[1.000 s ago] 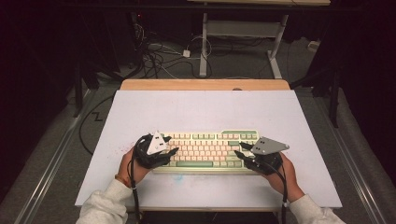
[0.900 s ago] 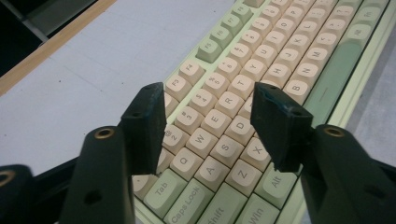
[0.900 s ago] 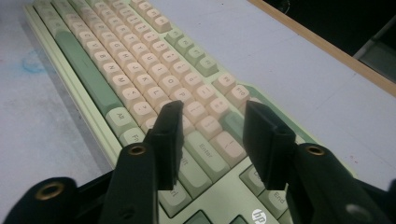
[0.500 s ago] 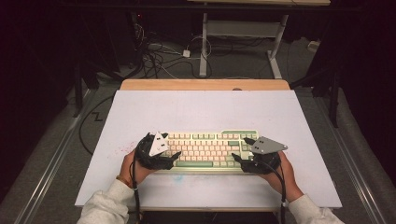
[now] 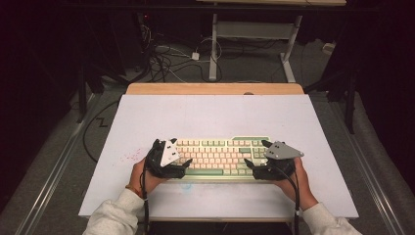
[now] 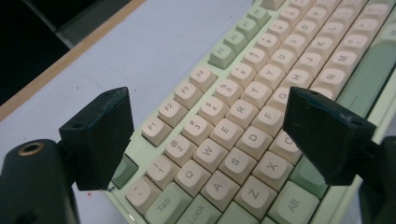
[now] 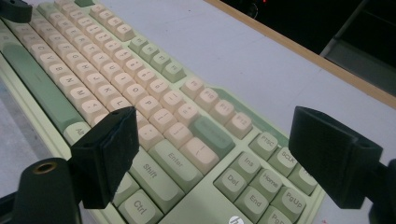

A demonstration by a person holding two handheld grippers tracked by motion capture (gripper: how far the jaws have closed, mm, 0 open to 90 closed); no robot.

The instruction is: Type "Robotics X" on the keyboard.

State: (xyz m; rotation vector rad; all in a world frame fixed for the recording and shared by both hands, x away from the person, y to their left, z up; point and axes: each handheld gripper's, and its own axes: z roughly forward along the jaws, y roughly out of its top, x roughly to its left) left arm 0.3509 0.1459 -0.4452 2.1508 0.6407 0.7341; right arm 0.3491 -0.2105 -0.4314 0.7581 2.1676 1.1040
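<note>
Now your left gripper [image 5: 182, 165] gapes wide at the keyboard's [image 5: 220, 156] left end, having just opened; your right gripper [image 5: 253, 165] likewise at its right end.

A white rectangular table sheet [image 5: 215, 117] is lying over a light wooden tabletop strip [image 5: 215, 88] at 12 o'clock; tangled dark cables [image 5: 166, 58] and white metal frame legs [image 5: 213, 44] are sitting beyond it.
</note>
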